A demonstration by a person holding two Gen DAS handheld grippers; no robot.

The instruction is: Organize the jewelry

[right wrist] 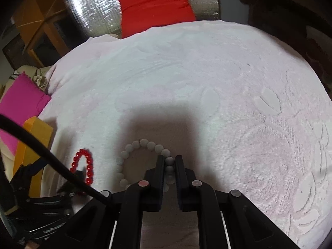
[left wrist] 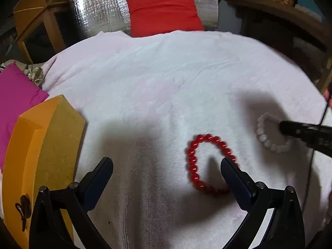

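Pickup step: my right gripper [right wrist: 169,161] pinches the white beaded bracelet [right wrist: 143,145]; left gripper [left wrist: 167,164], jaws wide, hovers over the red beaded bracelet [left wrist: 194,159], which I judge needs closing on next.

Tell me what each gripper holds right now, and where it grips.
The right gripper is closed on the white bead bracelet, pinching the beads on its right side. The left gripper is open, holding nothing.

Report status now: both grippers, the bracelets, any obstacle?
Right gripper shut on white bracelet. Left gripper open, over red bracelet. Orange box at left, nothing blocking.
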